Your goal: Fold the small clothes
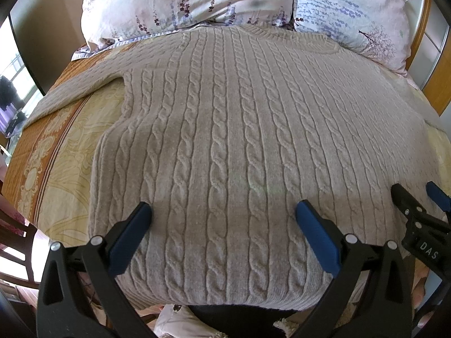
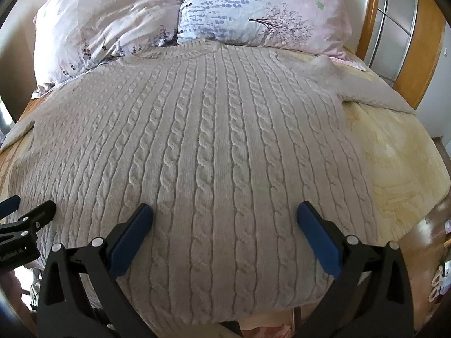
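The cable-knit sweater (image 1: 225, 140) lies flat on the bed (image 1: 64, 152), collar toward the pillows (image 1: 183, 0). Your left tongs (image 1: 224, 215) and right tongs (image 2: 225, 215) hover apart above its hem. Folding appears unstarted; next, grip a sleeve or side edge.

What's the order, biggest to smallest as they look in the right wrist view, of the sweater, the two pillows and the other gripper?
1. cable-knit sweater
2. left pillow and right pillow: look alike, not ranked
3. left gripper, partly cut off at the edge
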The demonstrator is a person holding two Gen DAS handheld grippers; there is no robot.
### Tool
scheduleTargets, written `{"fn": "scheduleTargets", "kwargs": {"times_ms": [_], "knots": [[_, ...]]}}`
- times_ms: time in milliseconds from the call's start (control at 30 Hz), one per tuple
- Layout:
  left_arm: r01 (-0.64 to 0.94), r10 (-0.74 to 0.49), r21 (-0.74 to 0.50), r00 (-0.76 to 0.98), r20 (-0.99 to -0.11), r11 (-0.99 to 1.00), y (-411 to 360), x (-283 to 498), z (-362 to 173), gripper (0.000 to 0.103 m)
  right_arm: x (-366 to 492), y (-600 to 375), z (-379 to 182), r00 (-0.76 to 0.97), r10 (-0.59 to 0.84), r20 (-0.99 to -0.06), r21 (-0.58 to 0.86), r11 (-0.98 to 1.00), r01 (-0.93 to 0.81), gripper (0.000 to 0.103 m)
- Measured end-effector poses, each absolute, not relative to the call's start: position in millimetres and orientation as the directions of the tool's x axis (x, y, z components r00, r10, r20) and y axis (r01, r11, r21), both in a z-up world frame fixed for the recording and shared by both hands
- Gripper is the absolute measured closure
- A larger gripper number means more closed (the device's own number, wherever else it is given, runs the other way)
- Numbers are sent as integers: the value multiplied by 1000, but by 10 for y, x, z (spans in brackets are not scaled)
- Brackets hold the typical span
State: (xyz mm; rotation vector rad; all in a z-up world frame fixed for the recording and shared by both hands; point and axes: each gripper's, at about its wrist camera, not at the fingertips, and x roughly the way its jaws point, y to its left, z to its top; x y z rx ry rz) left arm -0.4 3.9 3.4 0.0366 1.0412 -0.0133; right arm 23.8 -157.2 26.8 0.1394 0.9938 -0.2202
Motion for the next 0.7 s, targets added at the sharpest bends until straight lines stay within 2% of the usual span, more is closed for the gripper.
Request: {"fn": "scheduleTargets", "kwargs": {"times_ms": [467,567,700], "knots": [[86,-7,43,512,-859,995,12,49,38,2,275,-1631,257,560,-49,-827,64,981,181,2],[106,-15,45,508,-861,993,0,107,48,2,336,-1783,298,577,16,-816,136,977,166,19],[138,-33,44,512,-858,989,-19,289,76,2,493,-2319,370,605,92,-791,292,926,241,21]]}}
